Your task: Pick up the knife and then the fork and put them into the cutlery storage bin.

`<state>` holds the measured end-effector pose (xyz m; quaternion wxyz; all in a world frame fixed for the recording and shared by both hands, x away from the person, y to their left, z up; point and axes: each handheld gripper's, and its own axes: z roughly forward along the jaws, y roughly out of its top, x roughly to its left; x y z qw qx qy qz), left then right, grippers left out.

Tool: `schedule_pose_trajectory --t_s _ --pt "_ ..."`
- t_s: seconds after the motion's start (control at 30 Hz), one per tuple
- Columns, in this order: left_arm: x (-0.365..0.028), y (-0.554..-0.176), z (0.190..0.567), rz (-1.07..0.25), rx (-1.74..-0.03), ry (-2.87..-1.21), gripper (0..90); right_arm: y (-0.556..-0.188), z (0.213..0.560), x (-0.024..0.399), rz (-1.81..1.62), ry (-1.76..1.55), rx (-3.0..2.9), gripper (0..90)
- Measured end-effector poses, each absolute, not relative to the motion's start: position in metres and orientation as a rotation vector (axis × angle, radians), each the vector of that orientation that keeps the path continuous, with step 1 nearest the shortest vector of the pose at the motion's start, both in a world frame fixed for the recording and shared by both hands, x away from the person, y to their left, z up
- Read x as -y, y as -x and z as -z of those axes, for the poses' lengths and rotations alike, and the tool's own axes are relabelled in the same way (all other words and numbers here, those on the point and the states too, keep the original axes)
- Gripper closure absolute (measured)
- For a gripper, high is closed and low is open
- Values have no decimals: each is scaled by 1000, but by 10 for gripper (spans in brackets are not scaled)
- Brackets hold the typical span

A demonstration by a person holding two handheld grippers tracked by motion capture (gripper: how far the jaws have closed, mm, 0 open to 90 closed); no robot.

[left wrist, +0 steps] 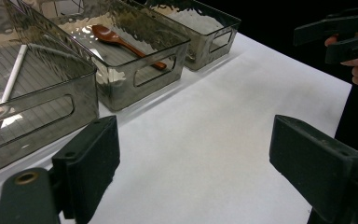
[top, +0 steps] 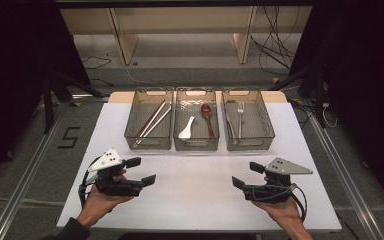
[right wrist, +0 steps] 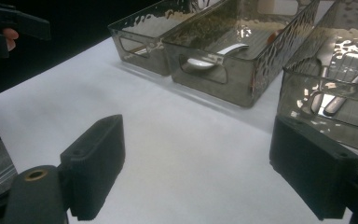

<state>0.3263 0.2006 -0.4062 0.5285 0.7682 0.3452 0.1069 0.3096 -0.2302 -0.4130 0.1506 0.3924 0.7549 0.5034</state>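
Observation:
Three smoky clear bins stand in a row at the back of the white table [top: 195,195]. The left bin [top: 148,142] holds chopsticks [top: 151,123]. A white spoon [top: 186,128] and a brown wooden spoon [top: 207,117] lie in the middle bin [top: 196,144]. The right bin [top: 248,142] holds a fork [top: 240,112] and another metal utensil [top: 230,125]. My left gripper [top: 141,170] is held open near the front left, nothing between its jaws [left wrist: 203,163]. My right gripper [top: 247,174] is open at the front right, jaws empty [right wrist: 204,165]. Both point inward, toward each other.
The table's front edge lies just below both hands. Dark stands [top: 47,95] flank the table, cables [top: 275,45] trail on the floor behind it, and a wooden frame [top: 125,40] stands beyond. A "5" mark [top: 69,136] is on the floor at the left.

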Motion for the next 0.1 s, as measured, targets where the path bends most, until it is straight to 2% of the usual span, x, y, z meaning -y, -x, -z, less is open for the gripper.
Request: schedule_pose_trajectory --t_s 0.1 --pt "-201 -326 406 -254 -827 -1834 157 -310 413 230 -1444 -1127 -2170 190"
